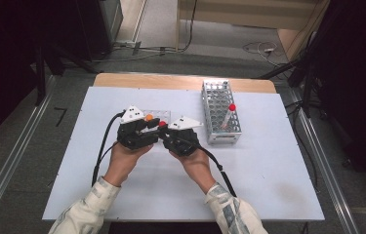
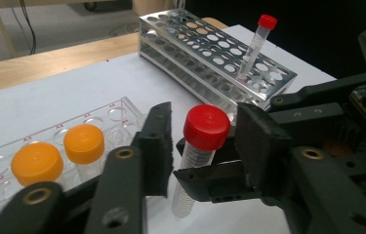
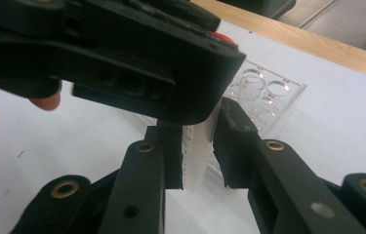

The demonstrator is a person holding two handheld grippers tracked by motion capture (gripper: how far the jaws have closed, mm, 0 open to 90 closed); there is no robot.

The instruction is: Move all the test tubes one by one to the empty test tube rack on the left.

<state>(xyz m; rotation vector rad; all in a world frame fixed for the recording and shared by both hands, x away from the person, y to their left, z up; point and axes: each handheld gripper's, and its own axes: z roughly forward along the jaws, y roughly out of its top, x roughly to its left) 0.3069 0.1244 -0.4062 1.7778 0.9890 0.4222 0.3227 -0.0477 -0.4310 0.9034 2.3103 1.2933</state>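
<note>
Uncapping in hand: my right gripper (image 3: pixel 197 161) clamps the tube (image 2: pixel 190 180) beside the clear rack (image 2: pixel 5 151); my left gripper (image 2: pixel 205 141) brackets its red cap (image 2: pixel 206 126) (not touching). Next: close, twist.

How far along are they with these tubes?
One red-capped tube already stands in the metal rack. In hand: the right gripper clamps the body of a second red-capped tube, while the left gripper brackets its cap with gaps on both sides, perhaps to twist it or take it over. Left, apparently: two orange-capped tubes wait in the clear tray.
</note>
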